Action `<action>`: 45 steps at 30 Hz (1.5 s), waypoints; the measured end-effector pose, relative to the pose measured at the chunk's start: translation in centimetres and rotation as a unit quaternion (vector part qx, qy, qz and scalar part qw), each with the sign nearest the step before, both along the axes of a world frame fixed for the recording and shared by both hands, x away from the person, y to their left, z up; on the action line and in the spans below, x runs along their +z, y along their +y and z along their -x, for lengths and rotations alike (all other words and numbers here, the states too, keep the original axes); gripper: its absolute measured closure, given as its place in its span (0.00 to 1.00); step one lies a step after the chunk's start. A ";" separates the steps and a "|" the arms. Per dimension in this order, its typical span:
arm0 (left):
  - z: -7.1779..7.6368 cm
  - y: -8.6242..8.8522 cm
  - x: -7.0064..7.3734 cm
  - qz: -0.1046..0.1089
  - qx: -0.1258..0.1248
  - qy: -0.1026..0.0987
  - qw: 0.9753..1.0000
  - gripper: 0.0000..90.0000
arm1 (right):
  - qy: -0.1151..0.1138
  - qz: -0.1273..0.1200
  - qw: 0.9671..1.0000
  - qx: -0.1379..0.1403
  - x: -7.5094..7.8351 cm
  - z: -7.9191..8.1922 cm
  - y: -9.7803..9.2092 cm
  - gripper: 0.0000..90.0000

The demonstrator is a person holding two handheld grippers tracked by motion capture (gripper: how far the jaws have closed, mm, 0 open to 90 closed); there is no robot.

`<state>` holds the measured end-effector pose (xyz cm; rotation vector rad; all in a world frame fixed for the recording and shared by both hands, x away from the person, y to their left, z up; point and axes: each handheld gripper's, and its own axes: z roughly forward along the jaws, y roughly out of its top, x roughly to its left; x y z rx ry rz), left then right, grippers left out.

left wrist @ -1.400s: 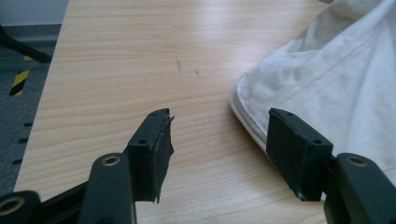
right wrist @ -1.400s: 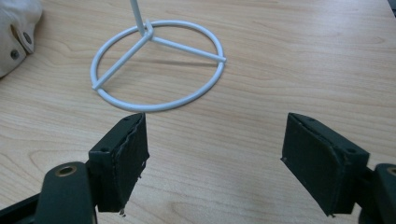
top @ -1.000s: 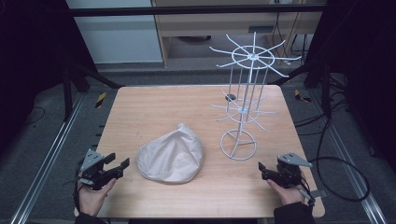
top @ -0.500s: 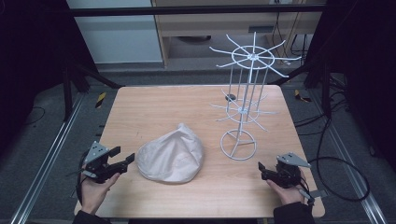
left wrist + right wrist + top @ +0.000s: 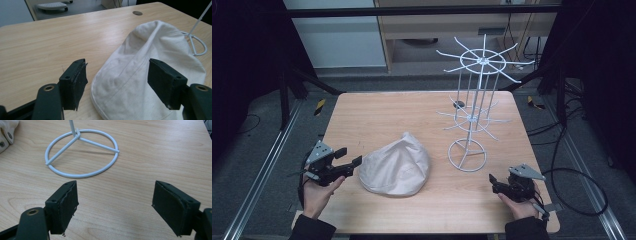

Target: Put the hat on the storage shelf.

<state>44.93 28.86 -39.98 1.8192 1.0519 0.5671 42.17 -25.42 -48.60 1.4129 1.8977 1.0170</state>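
The white cap (image 5: 396, 166) lies just beyond the wide-open, empty left claw (image 5: 348, 156).

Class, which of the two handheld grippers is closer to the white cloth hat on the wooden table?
The left gripper: its open jaws nearly reach the white cloth hat. The right gripper sits farther away, beyond the white wire rack's ring base.
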 end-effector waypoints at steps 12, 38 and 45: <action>-0.7 -0.6 1.7 0.002 -0.021 -0.010 1.000 0.36 | 0.001 -0.004 1.000 0.003 0.0 0.0 0.0 0.23; -3.4 -3.1 3.2 -0.045 -0.097 0.008 0.994 0.41 | 0.005 -0.003 1.000 0.006 0.0 -0.1 0.0 0.24; -3.9 -4.1 2.8 -0.056 -0.111 0.017 0.992 0.40 | 0.007 -0.005 1.000 0.007 0.0 -0.1 0.0 0.24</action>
